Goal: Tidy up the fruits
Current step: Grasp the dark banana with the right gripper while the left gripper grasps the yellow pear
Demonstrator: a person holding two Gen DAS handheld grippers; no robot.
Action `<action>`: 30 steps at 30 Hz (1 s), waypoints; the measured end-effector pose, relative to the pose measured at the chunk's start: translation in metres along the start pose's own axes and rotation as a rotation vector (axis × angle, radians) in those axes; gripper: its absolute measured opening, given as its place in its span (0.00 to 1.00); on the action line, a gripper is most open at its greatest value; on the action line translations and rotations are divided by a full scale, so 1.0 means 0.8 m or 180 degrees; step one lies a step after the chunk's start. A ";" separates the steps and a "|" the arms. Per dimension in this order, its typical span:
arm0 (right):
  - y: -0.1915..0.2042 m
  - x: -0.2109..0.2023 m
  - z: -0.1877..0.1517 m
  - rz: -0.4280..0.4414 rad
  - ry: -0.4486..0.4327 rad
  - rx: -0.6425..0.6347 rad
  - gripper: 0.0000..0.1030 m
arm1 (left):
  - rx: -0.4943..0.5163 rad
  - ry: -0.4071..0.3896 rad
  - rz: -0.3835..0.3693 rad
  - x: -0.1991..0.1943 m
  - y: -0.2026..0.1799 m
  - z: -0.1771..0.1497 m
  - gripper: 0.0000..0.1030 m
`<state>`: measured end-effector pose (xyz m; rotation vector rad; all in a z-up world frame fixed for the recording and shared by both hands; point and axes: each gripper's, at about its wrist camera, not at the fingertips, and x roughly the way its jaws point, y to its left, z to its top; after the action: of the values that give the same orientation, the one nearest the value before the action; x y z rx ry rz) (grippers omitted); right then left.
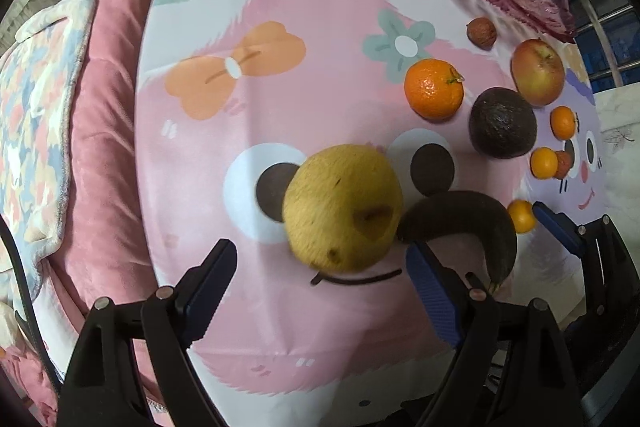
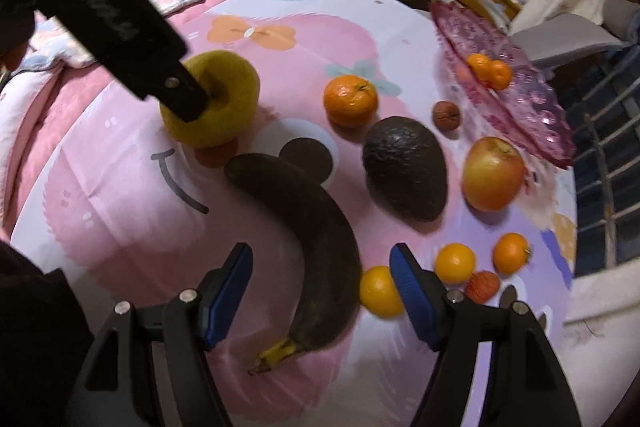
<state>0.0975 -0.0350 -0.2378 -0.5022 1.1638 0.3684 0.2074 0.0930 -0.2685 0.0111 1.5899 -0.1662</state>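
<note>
Our left gripper (image 1: 320,267) hangs with fingers spread wide around the yellow fruit (image 1: 343,207) on the pink surface (image 1: 280,107), gripping nothing. Right of it, our right gripper (image 2: 322,279) straddles the blackened banana (image 2: 308,227), fingers apart, pads clear. Far right sits the purple dish (image 2: 520,99).

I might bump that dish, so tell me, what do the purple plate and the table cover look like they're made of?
The purple plate looks like pressed glass or clear hard plastic: see-through, glossy, with a raised flower pattern and a scalloped rim; which of the two I can't tell. The table cover looks like thin printed fabric or soft plastic sheet: smooth, faint sheen, fold creases, cartoon print.
</note>
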 end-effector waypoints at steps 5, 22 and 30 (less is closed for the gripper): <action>-0.005 0.019 0.001 0.0166 -0.0003 -0.0064 0.68 | 0.0041 0.0073 0.0079 0.020 -0.016 0.016 0.83; -0.036 0.043 0.002 0.0852 -0.0105 0.0107 0.44 | -0.0060 0.0152 0.0081 0.046 -0.019 0.033 0.75; -0.033 0.040 0.000 0.0792 -0.0127 0.0133 0.41 | -0.0025 0.0140 -0.0050 0.052 -0.025 0.032 0.65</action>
<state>0.1224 -0.0562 -0.2627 -0.3123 1.1959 0.5648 0.2294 0.0663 -0.3080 -0.0038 1.6350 -0.1731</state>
